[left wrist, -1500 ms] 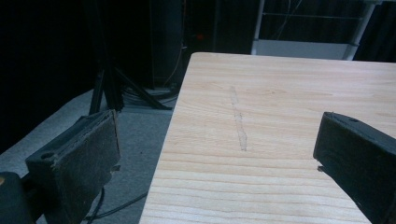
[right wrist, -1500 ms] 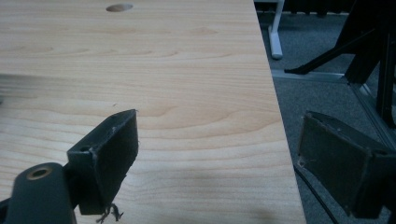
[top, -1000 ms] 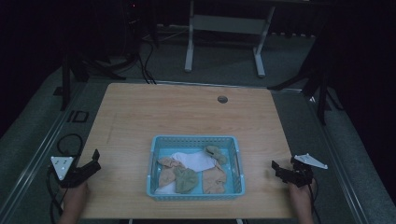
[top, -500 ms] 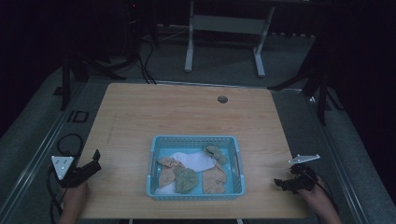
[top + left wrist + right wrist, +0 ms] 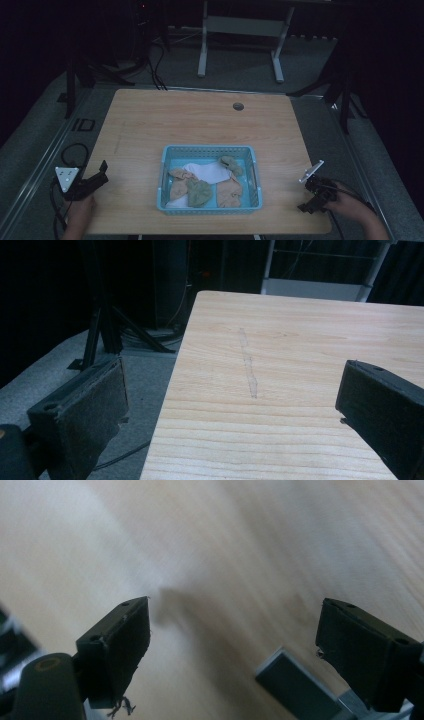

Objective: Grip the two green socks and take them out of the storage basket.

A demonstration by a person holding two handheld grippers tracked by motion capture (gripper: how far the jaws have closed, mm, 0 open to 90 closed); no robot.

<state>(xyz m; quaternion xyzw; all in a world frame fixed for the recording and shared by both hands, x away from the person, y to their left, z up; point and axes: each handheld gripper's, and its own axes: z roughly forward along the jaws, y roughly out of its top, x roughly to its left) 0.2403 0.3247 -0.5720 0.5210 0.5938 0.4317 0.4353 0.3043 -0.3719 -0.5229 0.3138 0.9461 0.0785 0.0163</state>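
A blue basket [image 5: 210, 150] sits on the wooden table [image 5: 200, 120] near the person's edge, holding crumpled cloths: a white cloth [image 5: 206, 170], an olive-green cloth [image 5: 199, 192], peach cloths [image 5: 229, 192] and a smaller green cloth [image 5: 231, 164] at the back right. The left gripper [image 5: 102, 172] rests at the table's left edge, well apart from the basket, its jaws spread wide with nothing between them in the left gripper view. The right gripper [image 5: 306, 205] is at the near right corner, tilted down over the wood, jaws likewise wide apart and empty in the blurred right gripper view
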